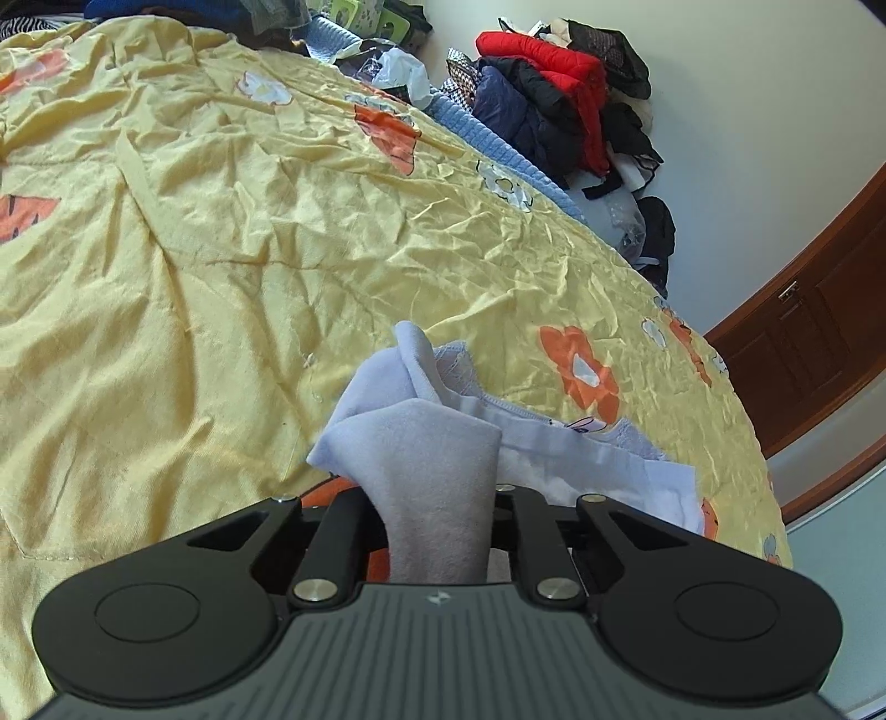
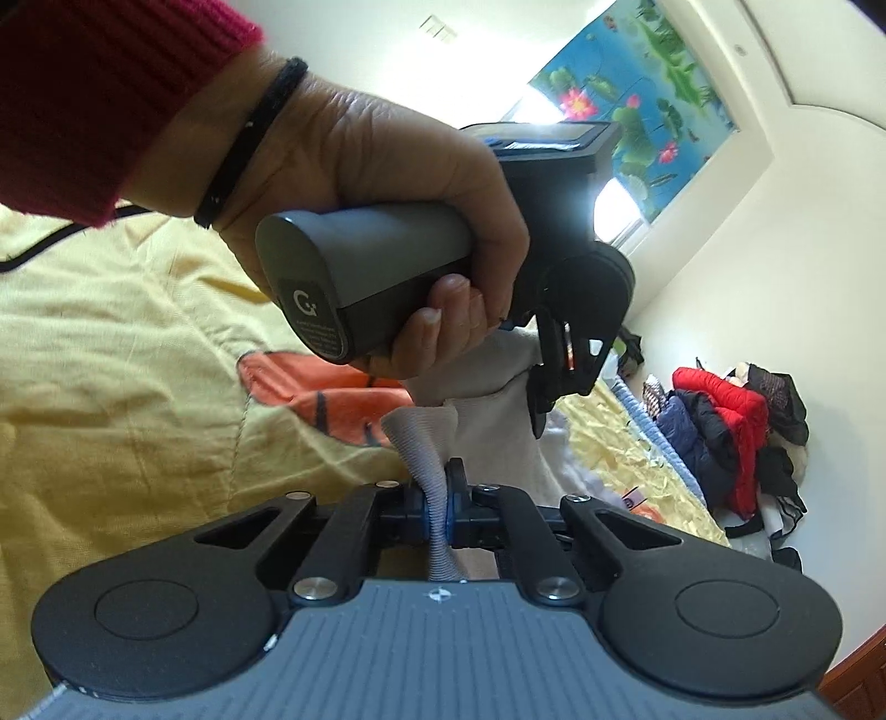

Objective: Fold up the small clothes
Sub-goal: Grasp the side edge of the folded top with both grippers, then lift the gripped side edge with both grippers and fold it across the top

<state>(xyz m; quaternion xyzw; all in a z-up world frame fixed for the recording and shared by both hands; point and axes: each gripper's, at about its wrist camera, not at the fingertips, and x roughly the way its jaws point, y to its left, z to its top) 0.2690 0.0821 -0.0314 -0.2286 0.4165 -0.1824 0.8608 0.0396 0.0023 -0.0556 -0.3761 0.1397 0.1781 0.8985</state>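
A small pale lilac-grey garment [image 1: 437, 454] with a white printed part is bunched up over the yellow flowered bedsheet [image 1: 221, 249]. My left gripper [image 1: 437, 520] is shut on a thick fold of it; the fingertips are hidden by the cloth. In the right wrist view my right gripper [image 2: 437, 509] is shut on the garment's ribbed edge [image 2: 426, 448], close below the other gripper [image 2: 559, 387], which a hand in a red sleeve holds. The garment hangs between both grippers just above the bed.
A pile of clothes, red and dark jackets [image 1: 559, 94], lies on the floor by the white wall past the bed's far edge. More clothes [image 1: 266, 16] sit at the head of the bed. A brown wooden door [image 1: 819, 327] stands at the right.
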